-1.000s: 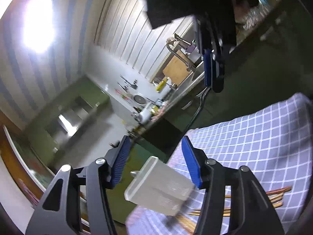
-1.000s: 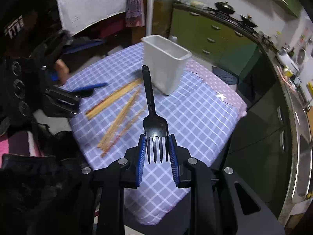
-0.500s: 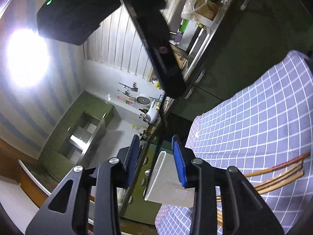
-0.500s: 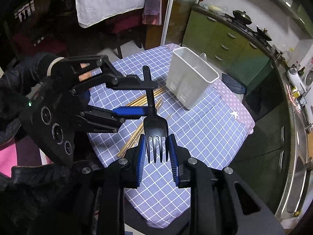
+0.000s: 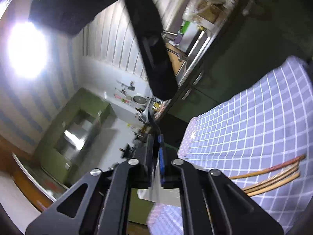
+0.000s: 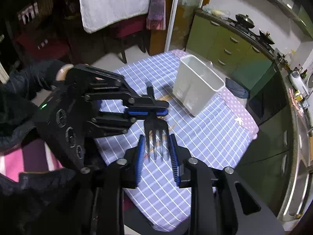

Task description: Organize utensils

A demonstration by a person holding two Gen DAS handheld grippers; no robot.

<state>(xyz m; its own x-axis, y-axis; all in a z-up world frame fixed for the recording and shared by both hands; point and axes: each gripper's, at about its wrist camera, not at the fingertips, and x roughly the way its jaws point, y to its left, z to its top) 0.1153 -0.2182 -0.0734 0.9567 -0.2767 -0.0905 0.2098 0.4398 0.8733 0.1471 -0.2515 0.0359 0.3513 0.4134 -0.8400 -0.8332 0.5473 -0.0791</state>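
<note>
The black fork [image 6: 154,121] hangs over the checked tabletop [image 6: 205,137], its handle clenched in my left tongs [image 6: 148,108]; my right tongs [image 6: 156,152] have just let go, tines between them untouched. I should back those out straight, then carry it to the white bin [image 6: 197,90] at one o'clock.

No legible txt or labels anywhere.

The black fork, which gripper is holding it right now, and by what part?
The left gripper is shut on the fork at its handle. The right gripper has just opened; the tines sit free between its pads.
</note>
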